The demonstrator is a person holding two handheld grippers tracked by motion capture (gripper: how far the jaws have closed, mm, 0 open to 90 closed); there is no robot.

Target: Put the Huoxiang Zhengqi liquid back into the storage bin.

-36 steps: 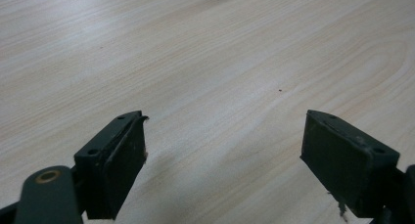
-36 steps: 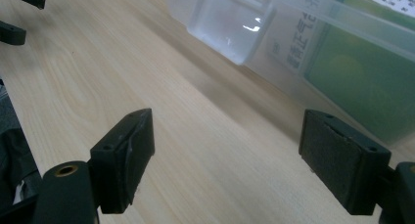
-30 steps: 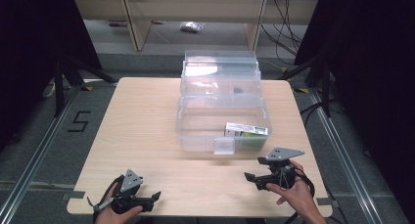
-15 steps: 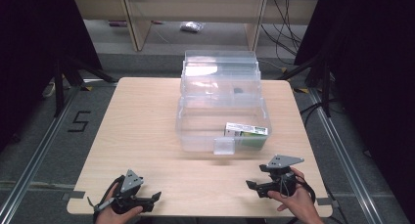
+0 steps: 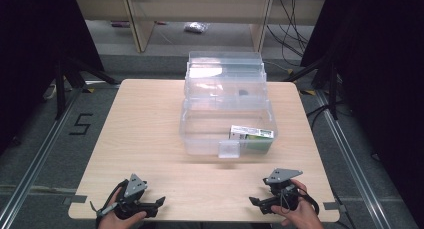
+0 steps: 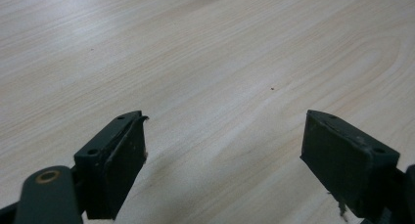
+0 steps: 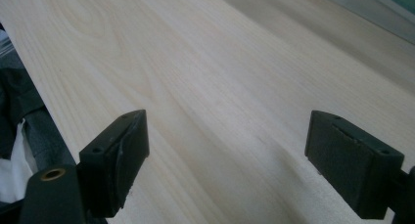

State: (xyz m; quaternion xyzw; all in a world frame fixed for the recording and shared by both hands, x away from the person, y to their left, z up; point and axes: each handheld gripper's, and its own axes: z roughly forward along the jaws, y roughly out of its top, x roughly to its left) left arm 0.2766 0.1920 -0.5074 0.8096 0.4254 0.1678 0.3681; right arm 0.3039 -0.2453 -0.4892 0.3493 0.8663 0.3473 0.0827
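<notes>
Both grippers are resting low at the table's (image 5: 150, 119) near edge — the left gripper (image 5: 159, 203) with jaws standing apart on nothing, the right gripper (image 5: 254, 202) with jaws just opening wide, nothing between them. Well ahead of the right one, a box (image 5: 251, 133) is lying in the clear bin (image 5: 200, 134).

Table (image 5: 150, 119), pale wood-grain top with rounded corners, bearing a clear plastic bin (image 5: 200, 139) near its middle, a second clear bin (image 5: 225, 81) touching behind it toward the far edge, and a small clear lid-like piece (image 5: 229, 150) leaning at the near bin's front wall.
</notes>
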